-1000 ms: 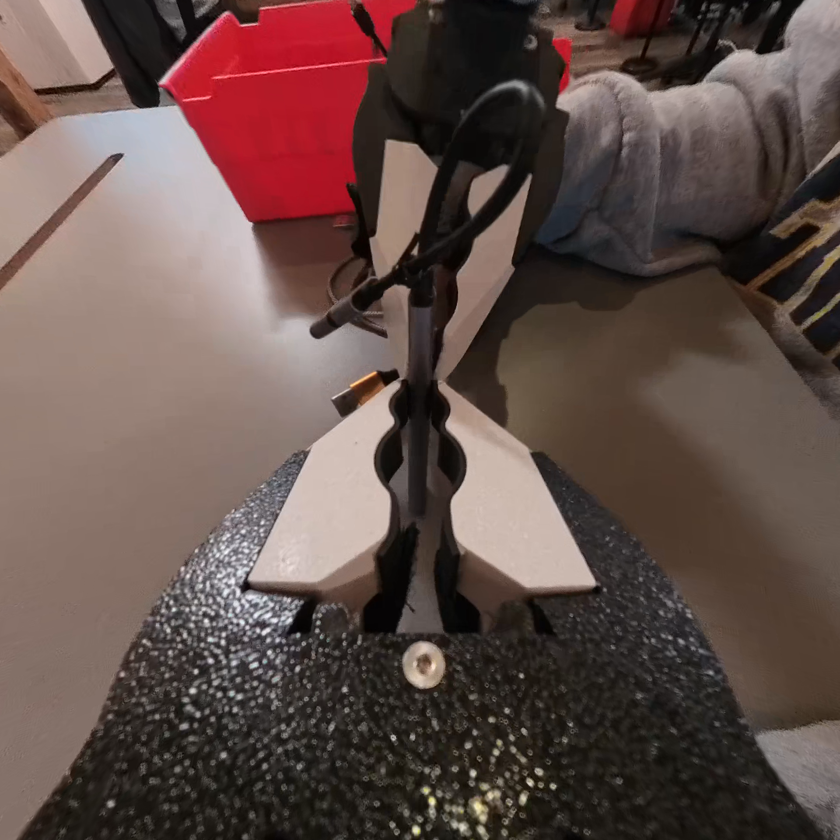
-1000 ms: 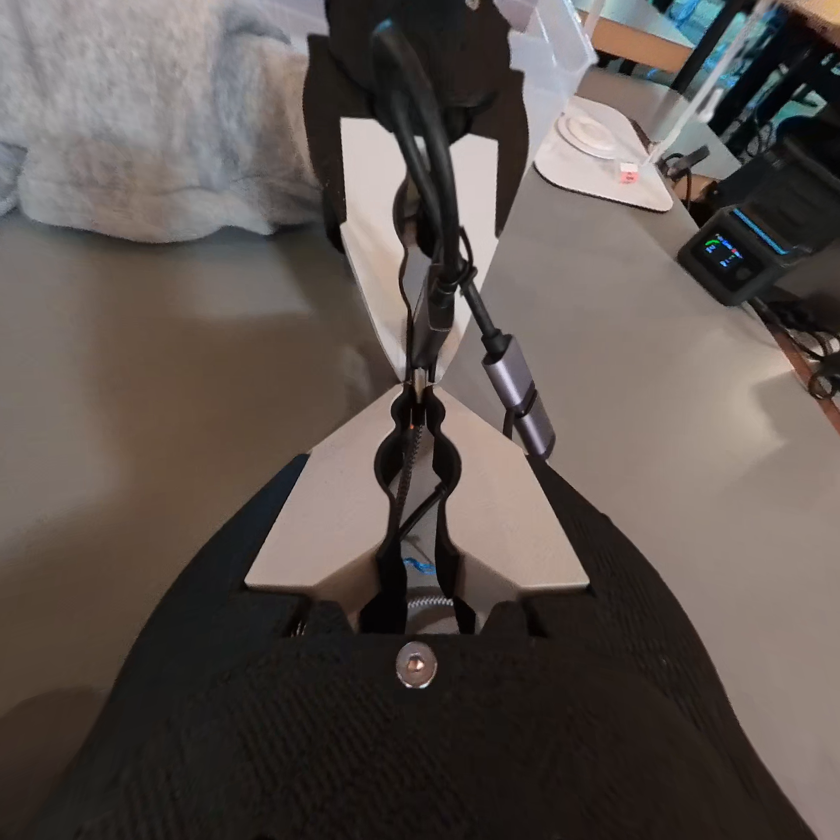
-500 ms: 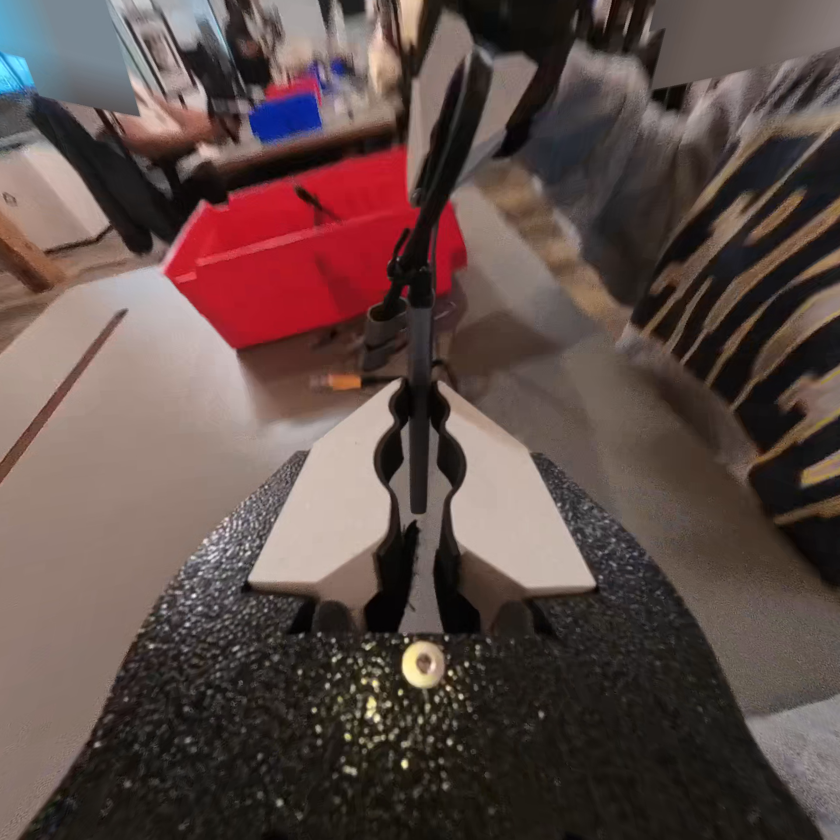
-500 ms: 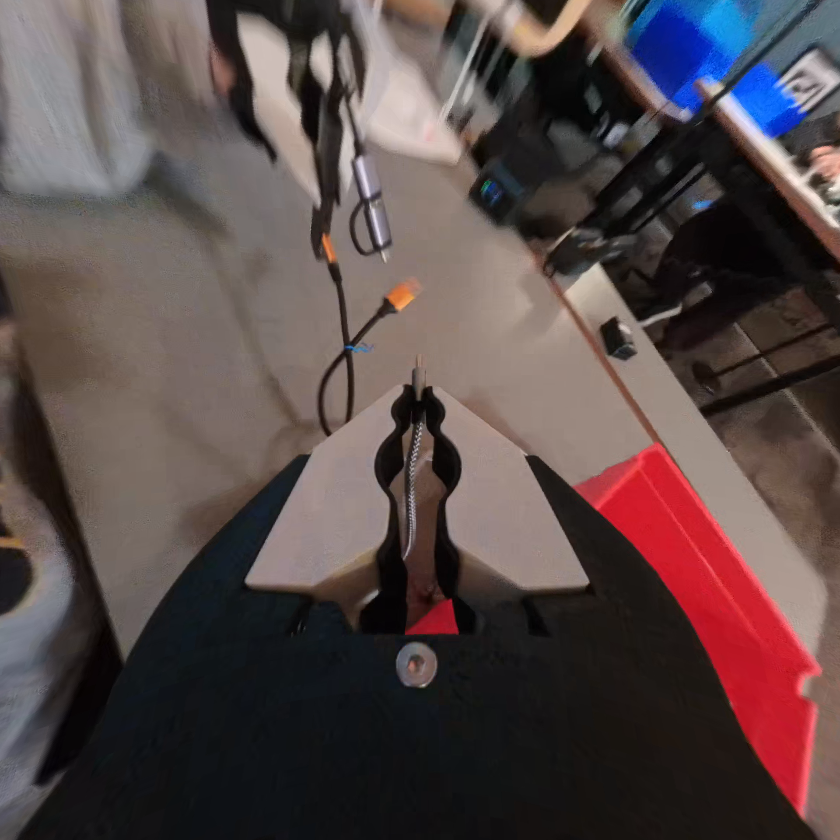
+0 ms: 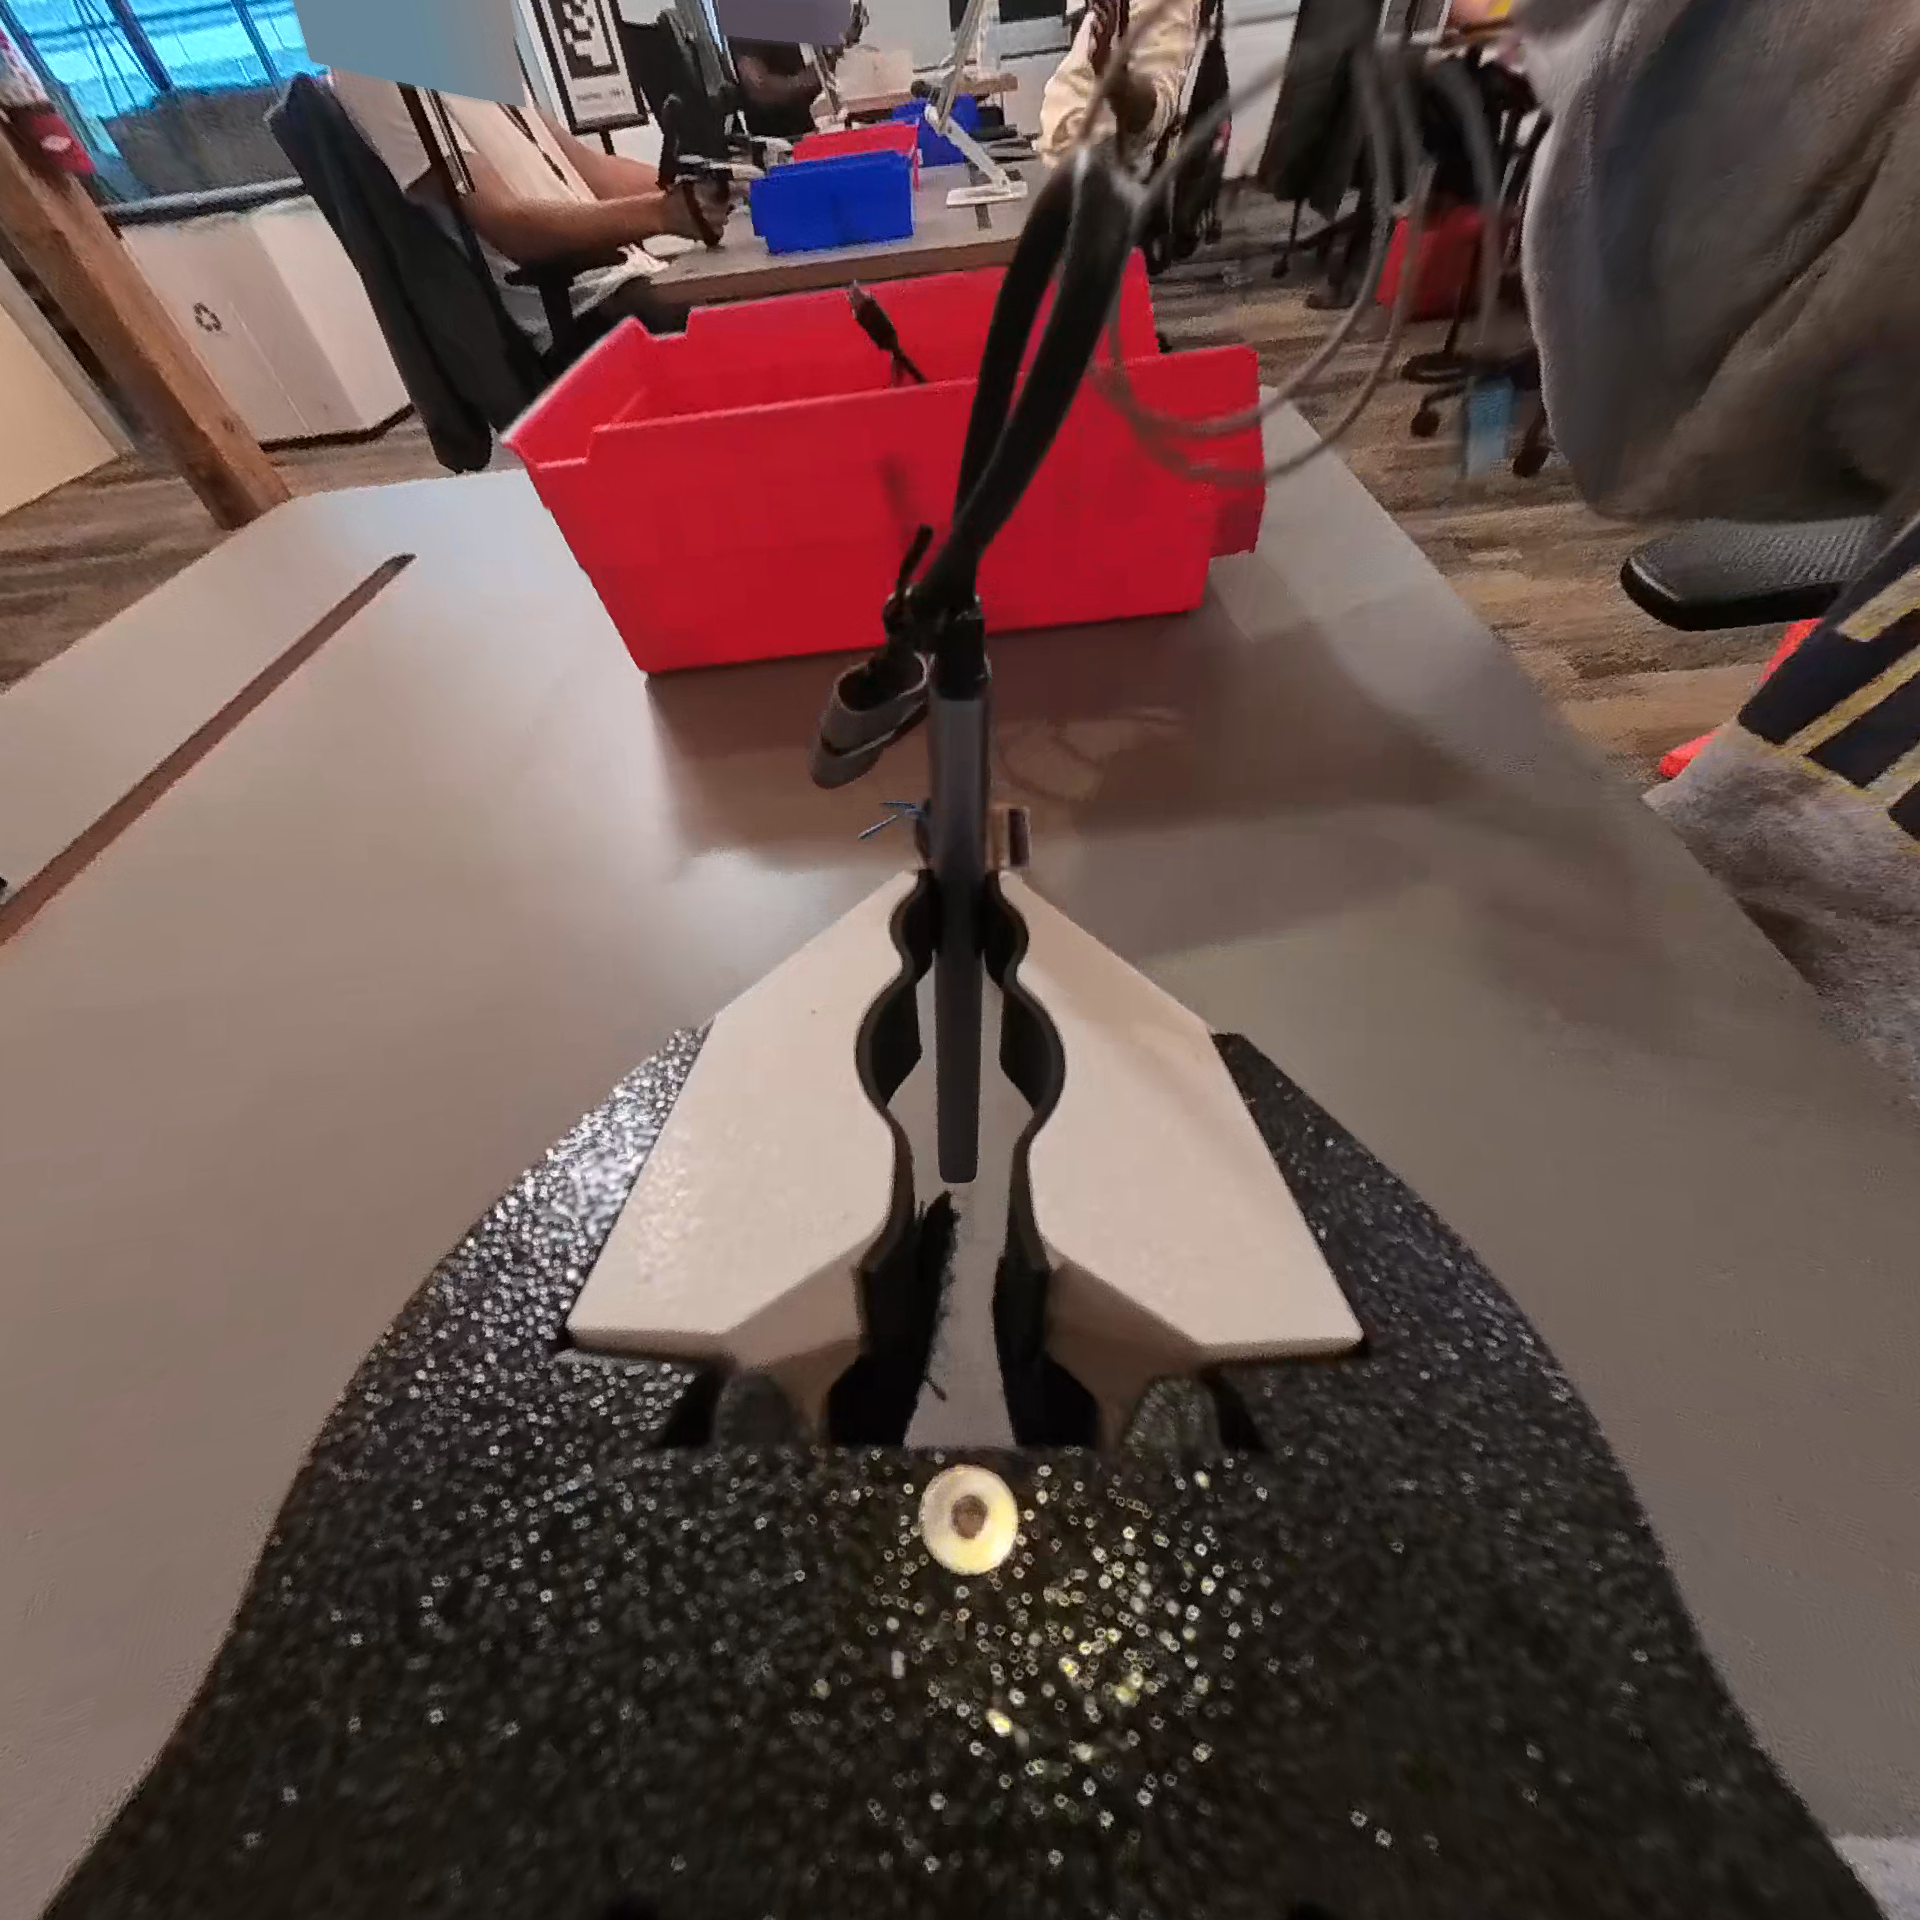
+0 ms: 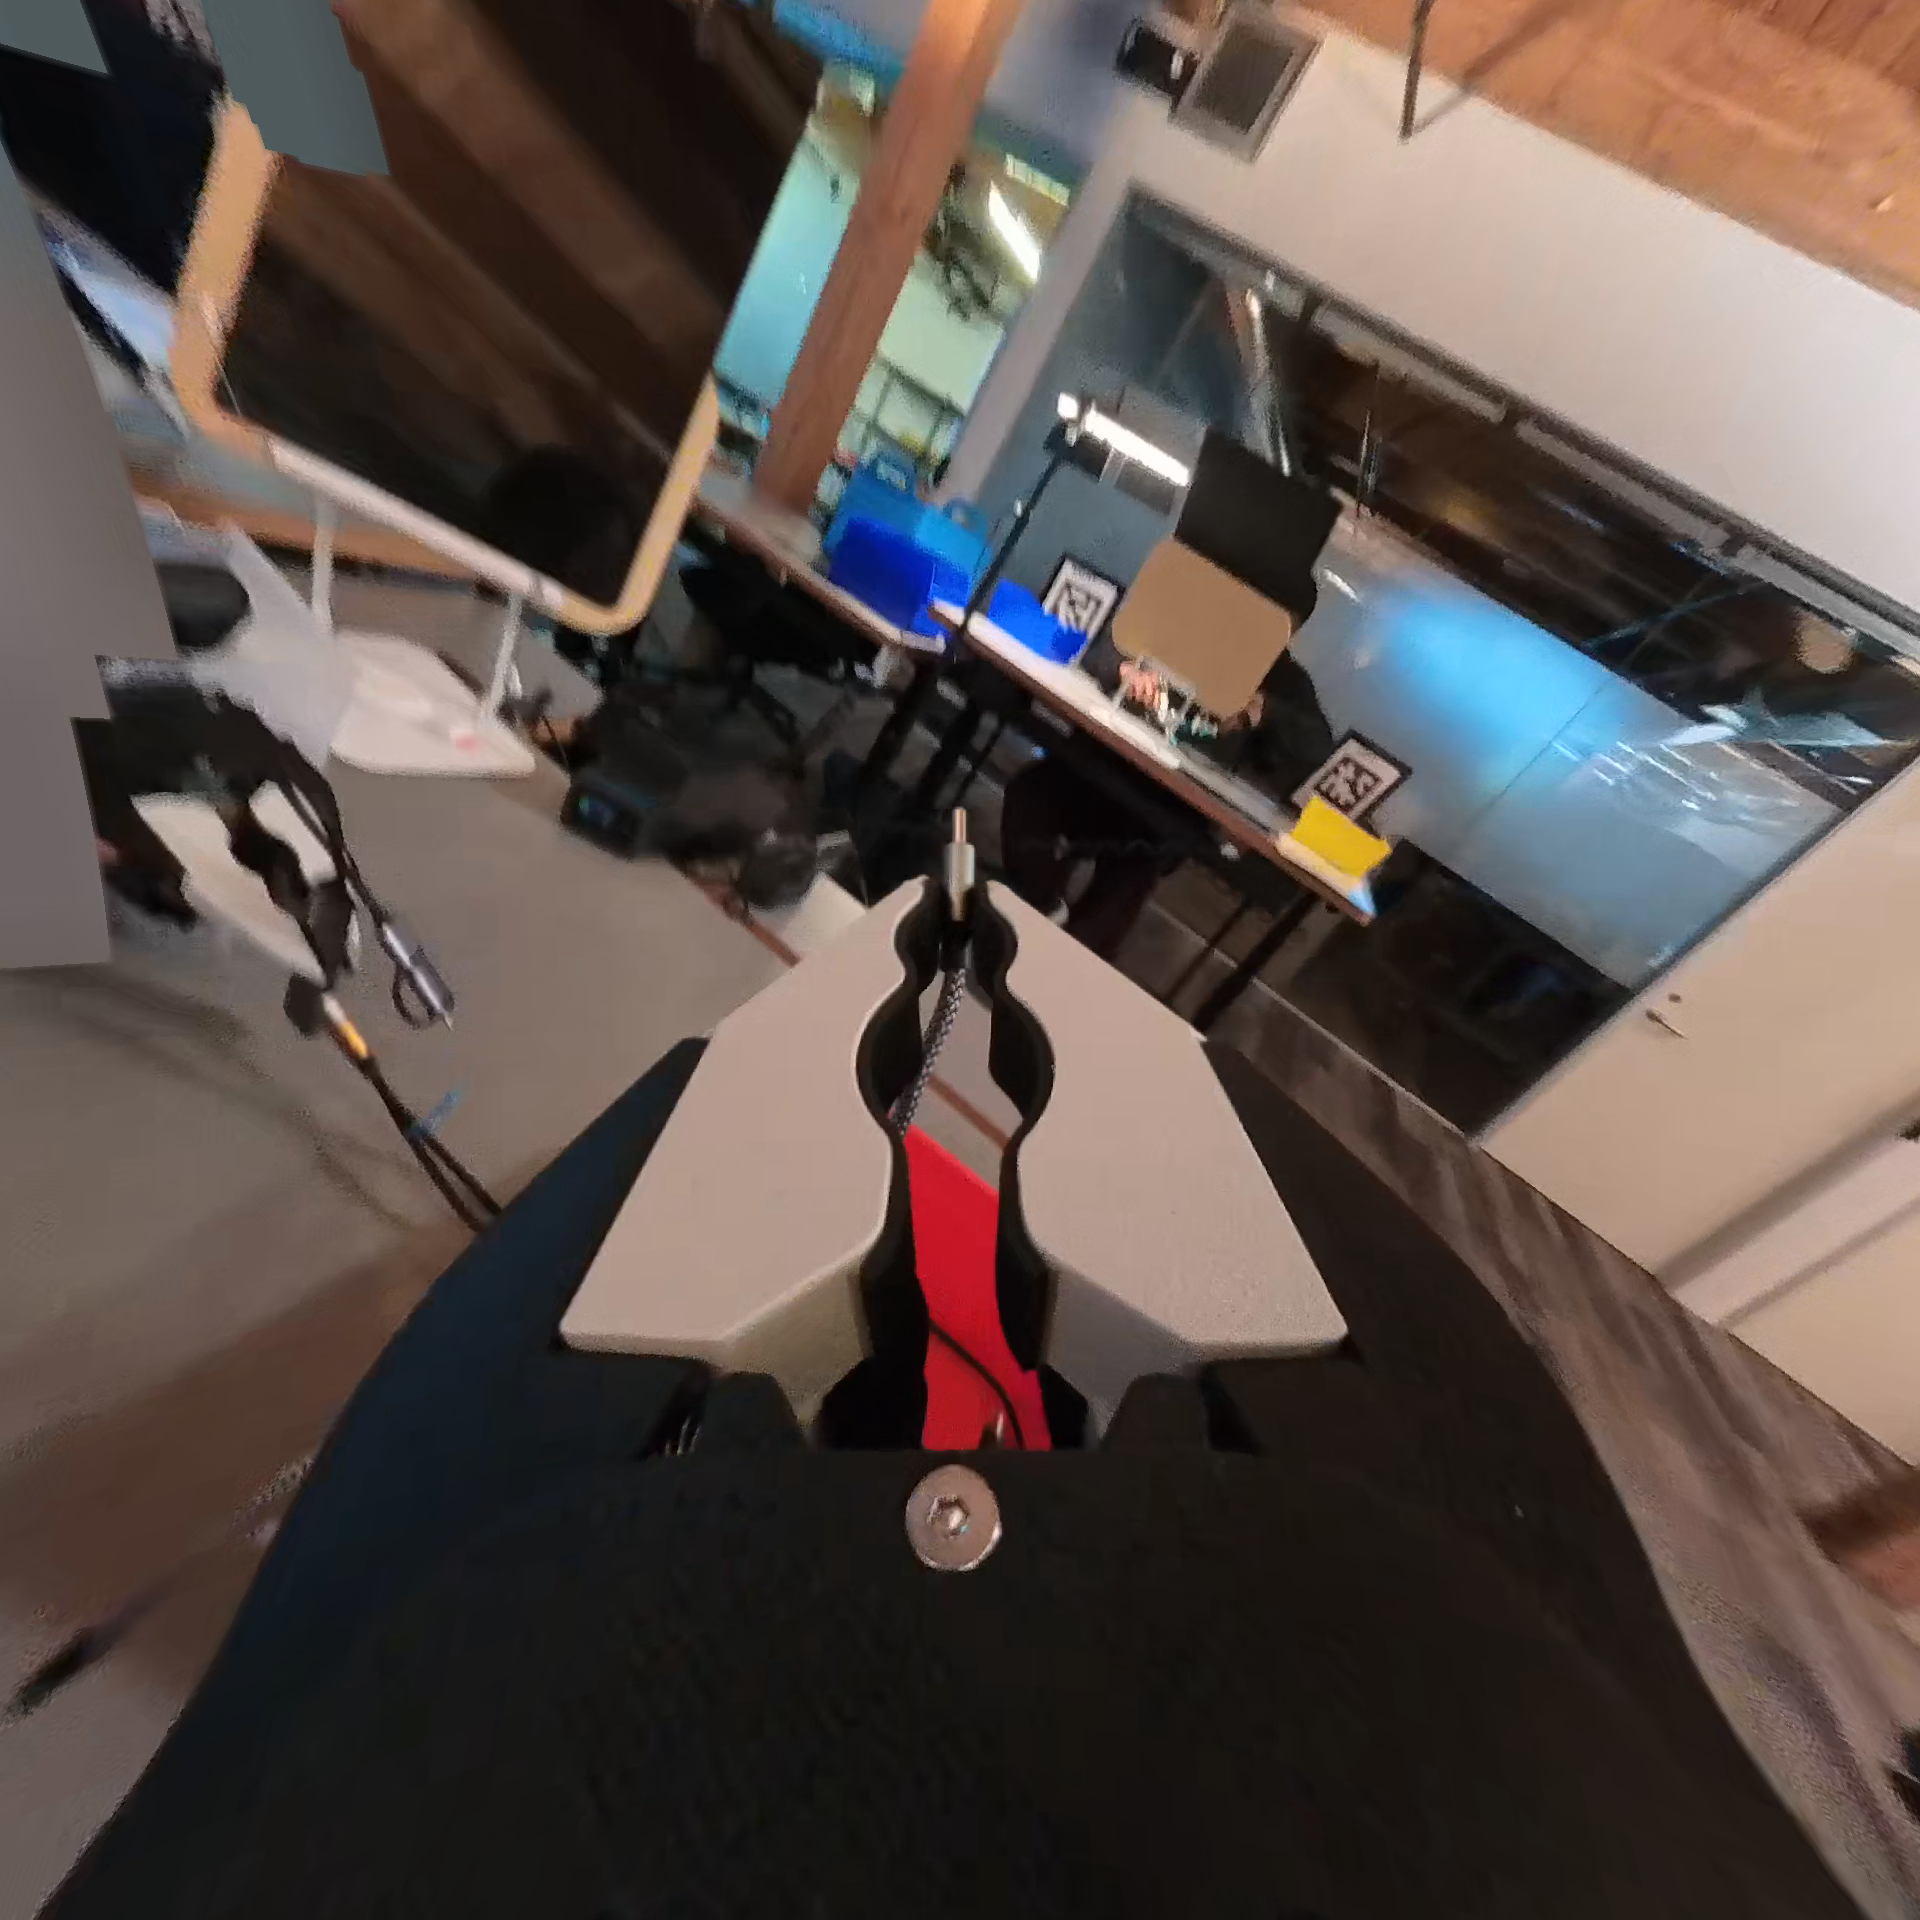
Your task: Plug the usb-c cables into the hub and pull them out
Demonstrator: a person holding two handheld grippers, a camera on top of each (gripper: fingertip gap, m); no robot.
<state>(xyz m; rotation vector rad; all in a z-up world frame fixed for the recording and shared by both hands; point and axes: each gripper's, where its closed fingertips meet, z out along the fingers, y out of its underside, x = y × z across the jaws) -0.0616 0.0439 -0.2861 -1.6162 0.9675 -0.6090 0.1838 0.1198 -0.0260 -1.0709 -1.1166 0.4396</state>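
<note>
My left gripper (image 5: pixel 961 883) is shut on the thin dark grey hub (image 5: pixel 956 987), held edge-on above the table. The hub's black cable (image 5: pixel 1023 343) loops upward, and a grey plug (image 5: pixel 868 712) dangles beside it. My right gripper (image 6: pixel 956 894) is shut on a braided USB-C cable (image 6: pixel 930 1049). Its silver plug (image 6: pixel 958 847) sticks out past the fingertips, free in the air. In the right wrist view the left gripper (image 6: pixel 270 862) shows far off at the left with the grey plug (image 6: pixel 416 971) and an orange-tipped cable (image 6: pixel 348 1034) hanging from it.
A red bin (image 5: pixel 883 488) stands on the grey table (image 5: pixel 364 935) behind the hub; it also shows through the right gripper's gap (image 6: pixel 961 1299). A grey fleece sleeve (image 5: pixel 1714 239) is at the right. Desks, blue bins and people are in the background. The left gripper's tips are roughly 35 cm from the right gripper's.
The right gripper's plug came out of the hub, and that gripper swung up and away to the right. The left gripper kept hold of the hub and lifted a little.
</note>
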